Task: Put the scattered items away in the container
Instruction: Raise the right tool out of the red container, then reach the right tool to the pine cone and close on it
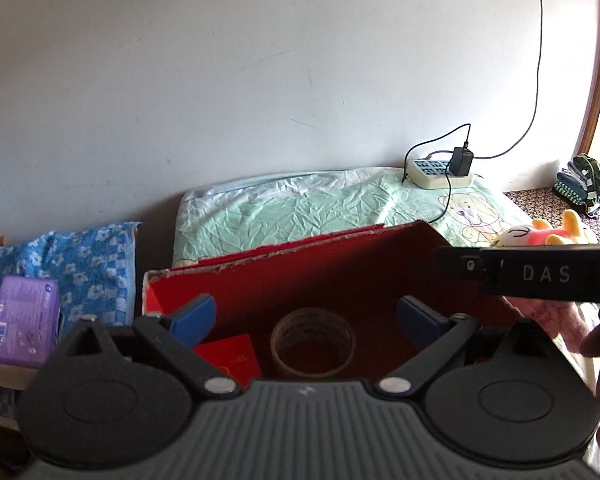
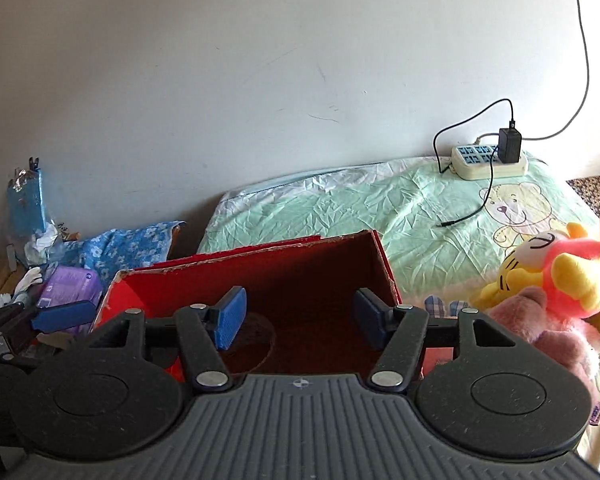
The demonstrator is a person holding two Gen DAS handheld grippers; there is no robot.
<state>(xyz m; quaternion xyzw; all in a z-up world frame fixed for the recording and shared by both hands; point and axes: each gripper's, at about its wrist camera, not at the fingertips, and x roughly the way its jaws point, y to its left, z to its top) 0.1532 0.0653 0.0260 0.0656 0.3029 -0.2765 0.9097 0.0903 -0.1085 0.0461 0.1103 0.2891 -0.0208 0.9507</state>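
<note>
1. Container: red box lies directly ahead of both tongs; I see a tape roll standing on its rim and a red booklet inside.
2. Left gripper: blue pads spread apart, nothing between them.
3. Right gripper: likewise apart and empty.
4. Items outside the box: purple packet lies left of the box, long axis roughly fore-aft, nearer my left gripper; plush toys lie right, nearer my right gripper.

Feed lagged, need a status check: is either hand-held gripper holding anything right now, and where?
Nothing. The left hand-held gripper and right hand-held gripper are both open and empty above the red box.
</note>
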